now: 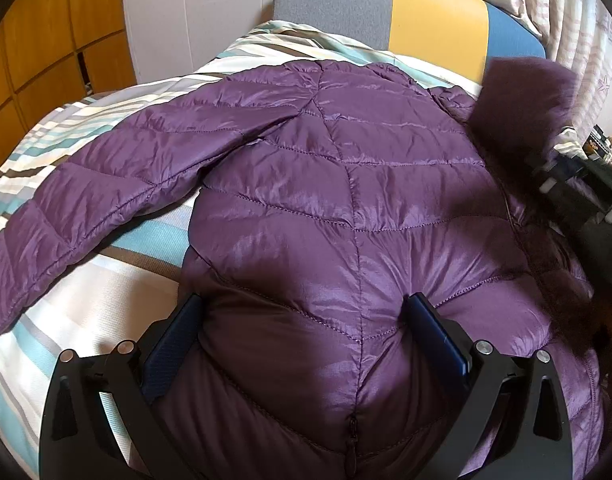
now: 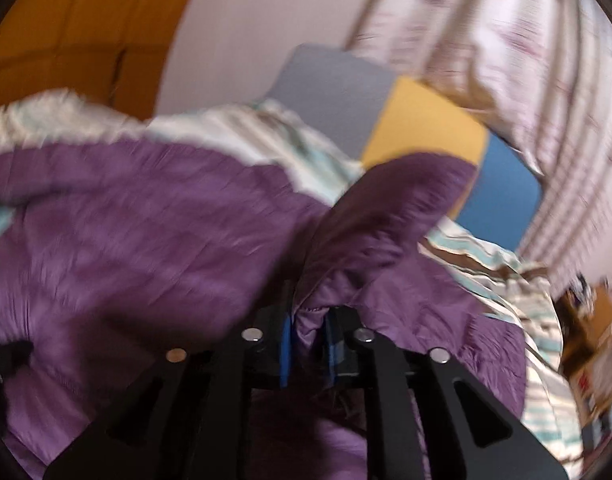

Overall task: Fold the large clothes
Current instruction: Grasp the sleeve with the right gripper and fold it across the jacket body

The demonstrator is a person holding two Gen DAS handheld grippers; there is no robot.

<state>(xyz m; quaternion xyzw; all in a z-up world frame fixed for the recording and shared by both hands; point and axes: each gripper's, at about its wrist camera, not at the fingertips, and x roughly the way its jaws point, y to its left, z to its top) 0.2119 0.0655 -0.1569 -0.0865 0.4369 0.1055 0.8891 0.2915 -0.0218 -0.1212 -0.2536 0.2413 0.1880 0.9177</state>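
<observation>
A bed (image 1: 105, 280) fills the lower left of the left wrist view, its cover striped in white, teal, grey and brown. Behind it, at top centre, stands a padded headboard (image 1: 434, 12) in 3 panels — grey, yellow, blue. A plain pale wall (image 1: 197, 20) rises to its left, and wooden cabinet doors (image 1: 41, 40) take the upper left. Pale patterned curtains (image 1: 578, 28) hang at the upper right — daylight glows through them. Cluttered small items (image 1: 606, 148) at the right edge are too blurred to identify.
</observation>
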